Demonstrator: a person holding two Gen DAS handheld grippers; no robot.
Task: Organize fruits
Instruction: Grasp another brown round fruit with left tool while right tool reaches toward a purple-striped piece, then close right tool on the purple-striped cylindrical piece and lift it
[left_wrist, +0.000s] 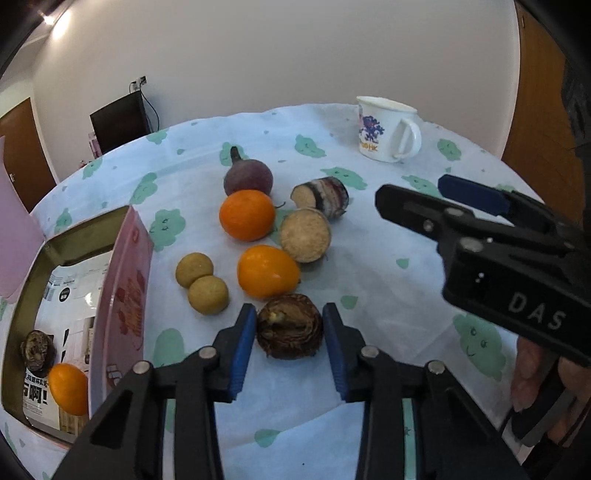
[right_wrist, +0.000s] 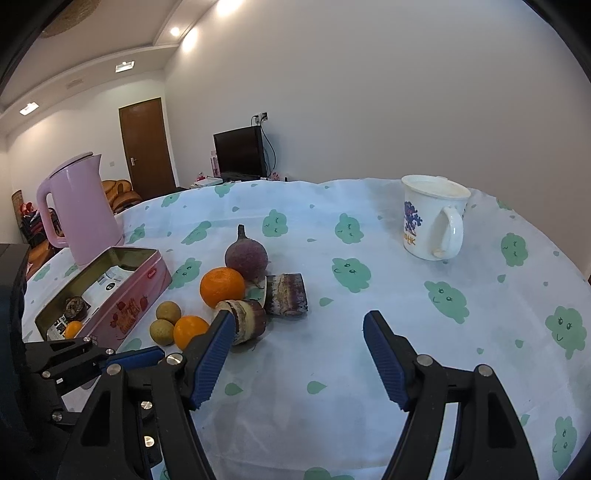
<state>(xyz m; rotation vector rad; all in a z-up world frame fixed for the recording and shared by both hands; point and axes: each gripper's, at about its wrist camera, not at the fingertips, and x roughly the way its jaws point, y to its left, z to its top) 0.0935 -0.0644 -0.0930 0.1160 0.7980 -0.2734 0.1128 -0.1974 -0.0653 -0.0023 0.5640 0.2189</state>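
My left gripper (left_wrist: 290, 330) has its blue pads on both sides of a dark brown water chestnut (left_wrist: 290, 326) on the tablecloth, touching or nearly touching it. Beyond it lie an orange kumquat (left_wrist: 266, 271), two tan longans (left_wrist: 201, 282), a mandarin (left_wrist: 246, 215), a purple passion fruit (left_wrist: 248, 176) and two cut sugarcane pieces (left_wrist: 305, 234). The pink tin (left_wrist: 123, 295) at the left holds another chestnut (left_wrist: 37, 349) and a kumquat (left_wrist: 68, 387). My right gripper (right_wrist: 299, 354) is open and empty over bare cloth right of the fruit; it also shows in the left wrist view (left_wrist: 436, 192).
A white mug (right_wrist: 434, 218) stands at the back right of the table. A pink kettle (right_wrist: 79, 206) stands behind the tin (right_wrist: 136, 295). The table edge curves round behind them. A monitor (right_wrist: 238, 153) and a door are in the room beyond.
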